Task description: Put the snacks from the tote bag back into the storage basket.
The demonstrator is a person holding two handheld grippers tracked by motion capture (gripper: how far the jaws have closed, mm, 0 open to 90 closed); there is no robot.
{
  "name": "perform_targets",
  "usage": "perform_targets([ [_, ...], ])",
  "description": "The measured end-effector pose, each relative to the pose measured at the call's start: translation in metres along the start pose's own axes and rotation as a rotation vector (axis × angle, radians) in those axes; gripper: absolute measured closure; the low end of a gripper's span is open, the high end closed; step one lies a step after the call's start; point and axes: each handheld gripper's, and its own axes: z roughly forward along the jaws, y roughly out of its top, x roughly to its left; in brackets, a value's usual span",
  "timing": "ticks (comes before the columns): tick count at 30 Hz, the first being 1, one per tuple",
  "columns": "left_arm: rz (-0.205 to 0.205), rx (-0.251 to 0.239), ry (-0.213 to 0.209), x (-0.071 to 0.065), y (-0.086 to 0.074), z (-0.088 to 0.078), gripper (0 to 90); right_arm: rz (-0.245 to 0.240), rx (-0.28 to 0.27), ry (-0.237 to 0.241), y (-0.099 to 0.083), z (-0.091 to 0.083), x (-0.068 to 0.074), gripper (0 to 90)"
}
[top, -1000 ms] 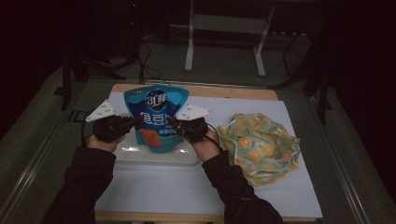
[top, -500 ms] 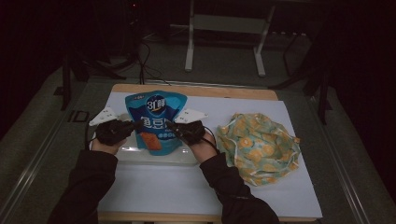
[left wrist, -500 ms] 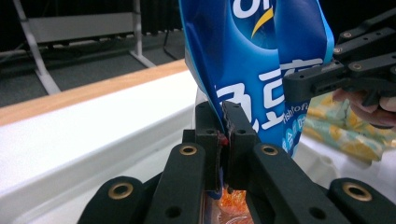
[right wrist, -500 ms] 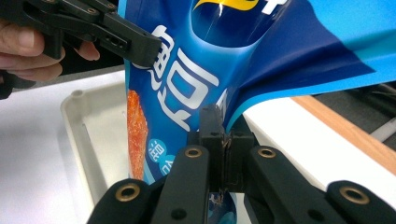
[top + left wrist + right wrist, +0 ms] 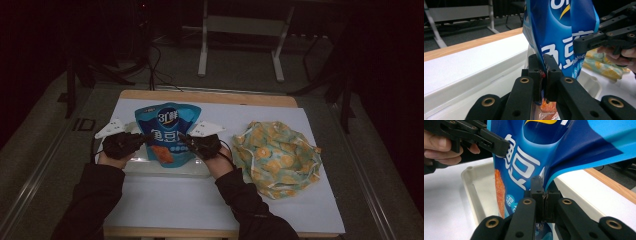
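While you hold the blue snack pouch (image 5: 167, 131) by its two side edges, your left gripper (image 5: 144, 138) is clamped on the pouch's left edge, its jaws pressed together on the film in the left gripper view (image 5: 543, 65). Between your two grippers the pouch stands upright over the shallow white tray (image 5: 131, 166), its bottom inside the tray's rim. Whether it rests on the tray floor you cannot tell. Your right gripper (image 5: 186, 142) pinches the pouch's right edge just as tightly (image 5: 543, 187). Well to the right of that gripper, an orange-patterned cloth bag (image 5: 276, 157) lies crumpled on the white table cover (image 5: 165, 202); its contents are hidden.
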Motion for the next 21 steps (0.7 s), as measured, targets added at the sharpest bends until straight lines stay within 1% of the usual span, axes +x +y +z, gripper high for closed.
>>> perform_targets([
  [5, -0.003, -0.005, -0.003, -0.001, -0.001, -0.001, 86.5, -0.001, 0.007, -0.002, 0.000, -0.001, 0.001, 88.3],
  [7, -0.002, -0.003, -0.003, -0.001, -0.001, -0.001, 84.8, -0.004, 0.008, -0.005, 0.000, -0.001, 0.001, 87.4],
  [8, -0.008, -0.004, 0.000, -0.001, -0.001, -0.001, 84.8, -0.004, 0.011, -0.004, 0.001, -0.002, 0.001, 86.5],
  [9, -0.003, -0.004, 0.005, -0.002, -0.001, -0.002, 81.0, 0.000, 0.011, 0.002, 0.001, -0.003, 0.000, 83.9],
  [11, 0.002, 0.000, 0.006, -0.003, 0.000, -0.002, 77.5, 0.009, -0.002, 0.011, 0.003, -0.006, -0.001, 76.6],
  [14, 0.002, -0.007, 0.009, -0.002, 0.001, -0.005, 70.0, 0.003, 0.001, 0.025, 0.007, -0.009, -0.002, 67.7],
  [16, -0.012, -0.007, 0.000, -0.001, 0.002, -0.008, 62.8, -0.004, 0.012, 0.040, 0.008, -0.009, -0.002, 62.4],
  [17, -0.005, -0.005, 0.009, -0.002, 0.003, -0.009, 62.3, -0.005, 0.015, 0.039, 0.009, -0.010, -0.002, 58.2],
  [18, -0.006, -0.006, 0.005, -0.002, 0.003, -0.010, 61.7, 0.001, 0.020, 0.042, 0.009, -0.010, -0.003, 55.6],
  [19, -0.010, -0.005, 0.005, -0.002, 0.003, -0.011, 58.6, 0.008, 0.026, 0.050, 0.008, -0.010, -0.004, 53.4],
  [21, -0.006, -0.002, 0.000, -0.002, 0.003, -0.014, 58.2, 0.015, 0.025, 0.046, 0.007, -0.011, -0.005, 49.6],
])
